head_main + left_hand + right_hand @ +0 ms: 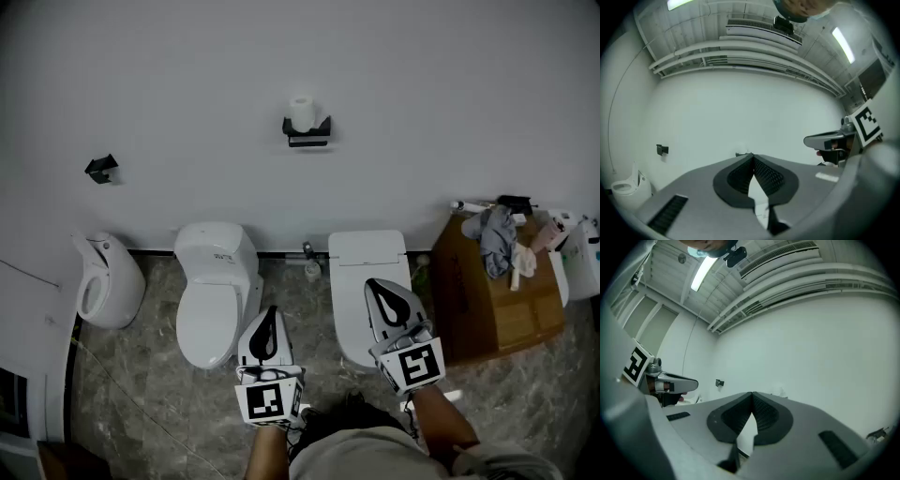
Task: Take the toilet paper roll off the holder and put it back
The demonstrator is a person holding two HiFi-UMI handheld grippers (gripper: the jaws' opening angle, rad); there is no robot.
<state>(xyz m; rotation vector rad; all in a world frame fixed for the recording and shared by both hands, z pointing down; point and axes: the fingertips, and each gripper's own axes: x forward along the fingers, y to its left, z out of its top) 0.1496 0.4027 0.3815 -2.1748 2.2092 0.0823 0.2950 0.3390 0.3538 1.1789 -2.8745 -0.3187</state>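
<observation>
High on the white wall, a white toilet paper roll (301, 112) stands upright on a black holder (307, 133). Both grippers are held low and well short of it, pointing toward the wall. In the head view my left gripper (269, 312) is over the toilet's right side, jaws together with nothing between them. My right gripper (373, 283) is over the other white fixture, also shut and empty. In the left gripper view the shut jaws of the left gripper (751, 157) hide most of the holder. The right gripper (752, 394) shows its pads pressed together.
A white urinal-like fixture (106, 281), a toilet (216, 286) and a second white toilet (368, 262) line the wall's foot. A brown cardboard box (497, 314) with cloths on top stands at the right. A small black hook (101, 168) is on the wall at the left.
</observation>
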